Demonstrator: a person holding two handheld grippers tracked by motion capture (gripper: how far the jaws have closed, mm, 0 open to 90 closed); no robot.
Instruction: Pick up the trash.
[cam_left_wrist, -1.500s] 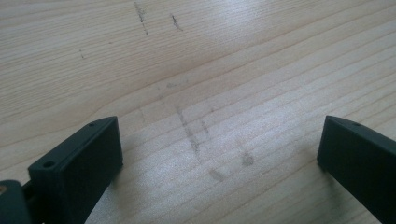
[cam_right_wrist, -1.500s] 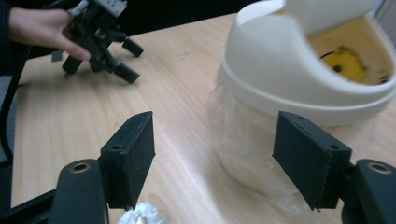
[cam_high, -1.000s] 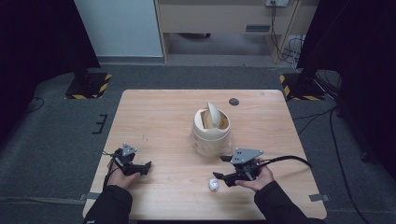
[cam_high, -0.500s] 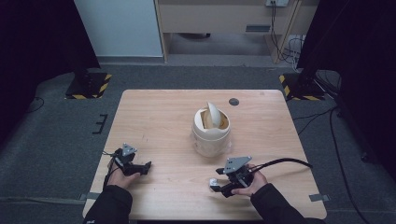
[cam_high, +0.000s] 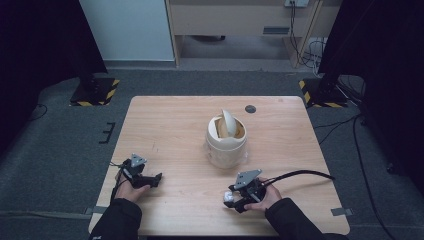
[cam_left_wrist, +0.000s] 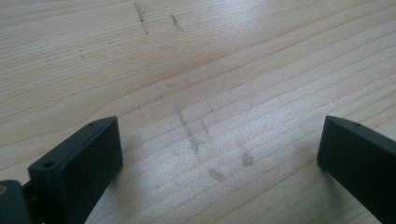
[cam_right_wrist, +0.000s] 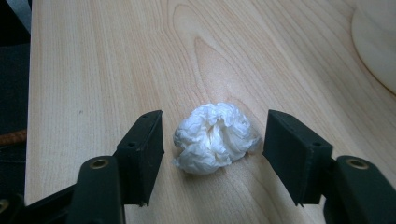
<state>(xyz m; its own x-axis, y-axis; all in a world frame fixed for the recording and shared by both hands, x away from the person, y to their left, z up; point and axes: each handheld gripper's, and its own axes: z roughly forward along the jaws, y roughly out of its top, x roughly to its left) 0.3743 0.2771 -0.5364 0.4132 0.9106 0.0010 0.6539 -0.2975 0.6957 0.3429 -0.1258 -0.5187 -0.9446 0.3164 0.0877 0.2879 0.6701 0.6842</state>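
A crumpled white paper ball (cam_right_wrist: 214, 137) lies on the wooden table (cam_high: 170, 130), near its front edge (cam_high: 229, 198). My right gripper (cam_right_wrist: 214, 151) is low over it, one jaw on each side, with small gaps to the paper. Its jaws have just been closing and do not press on the ball. My left gripper (cam_left_wrist: 219, 154) rests at the front left (cam_high: 150, 180), open wide over bare wood. A cream swing-lid bin (cam_high: 226, 138) stands in the table's middle, its flap tilted up.
A small dark disc (cam_high: 250, 108) lies near the table's far edge. The right gripper's cable (cam_high: 300, 174) trails off to the right. The bin's base (cam_right_wrist: 376, 46) edges into the right gripper view's upper right corner.
My right gripper has come down and toward the front onto the paper ball, and its jaws now straddle it. The left gripper has stayed where it was.
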